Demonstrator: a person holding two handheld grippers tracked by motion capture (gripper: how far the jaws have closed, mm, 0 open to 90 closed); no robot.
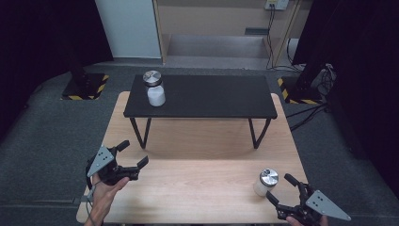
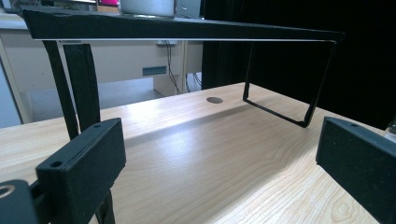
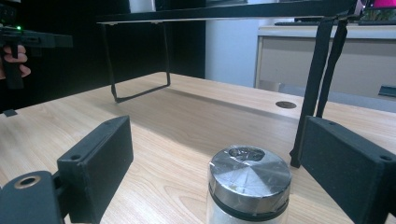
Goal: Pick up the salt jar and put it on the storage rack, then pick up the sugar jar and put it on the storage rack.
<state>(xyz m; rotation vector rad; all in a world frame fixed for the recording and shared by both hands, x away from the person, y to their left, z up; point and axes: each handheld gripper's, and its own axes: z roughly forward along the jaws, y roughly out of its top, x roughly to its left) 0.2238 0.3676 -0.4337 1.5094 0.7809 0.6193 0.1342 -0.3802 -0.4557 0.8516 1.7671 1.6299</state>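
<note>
A white jar with a silver lid (image 1: 266, 181) stands on the wooden table (image 1: 197, 155) near its front right corner. My right gripper (image 1: 280, 188) is open around it. In the right gripper view the jar (image 3: 247, 184) sits between the jaws, close to the right one, with a wide gap to the left one. A second, similar jar (image 1: 155, 89) stands on the left end of the black shelf (image 1: 202, 96). My left gripper (image 1: 134, 152) hovers at the front left, open. Nothing is between its jaws in the left gripper view (image 2: 217, 140).
The black shelf (image 2: 187, 29) stands on thin metal legs (image 1: 140, 133) across the back of the table, with room under it. A round cable hole (image 2: 214, 100) lies in the tabletop. Grey floor surrounds the table, and cables trail at the right.
</note>
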